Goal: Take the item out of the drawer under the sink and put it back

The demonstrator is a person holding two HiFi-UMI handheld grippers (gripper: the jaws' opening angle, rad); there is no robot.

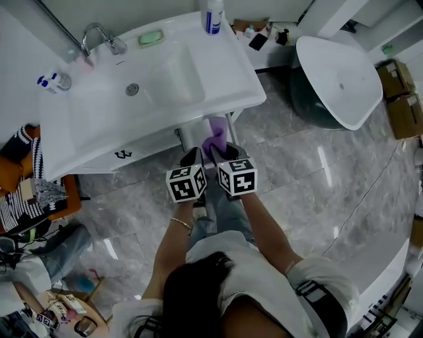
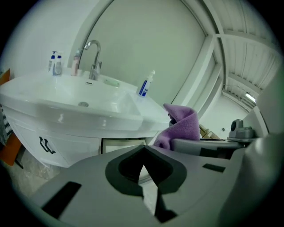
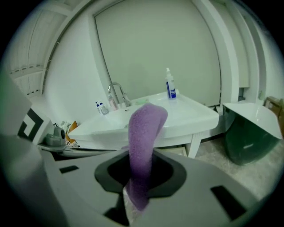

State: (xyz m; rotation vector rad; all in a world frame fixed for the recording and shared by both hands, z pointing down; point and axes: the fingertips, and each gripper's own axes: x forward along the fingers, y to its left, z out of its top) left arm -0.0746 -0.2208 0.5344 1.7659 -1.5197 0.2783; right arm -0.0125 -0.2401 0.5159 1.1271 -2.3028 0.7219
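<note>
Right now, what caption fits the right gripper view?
Right gripper clamps a fuzzy purple cloth before the white ceramic sink.

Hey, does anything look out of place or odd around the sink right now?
Only the purple cloth: it is pinched in the fingers of the right gripper, held in mid-air in front of the sink rather than put away.

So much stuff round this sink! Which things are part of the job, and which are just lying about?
Part of the job: purple cloth, gripped by the right gripper; left gripper, empty; cabinet under the sink.

Just lying about: tap; green soap; blue-and-white bottle; small bottles; cardboard boxes.
</note>
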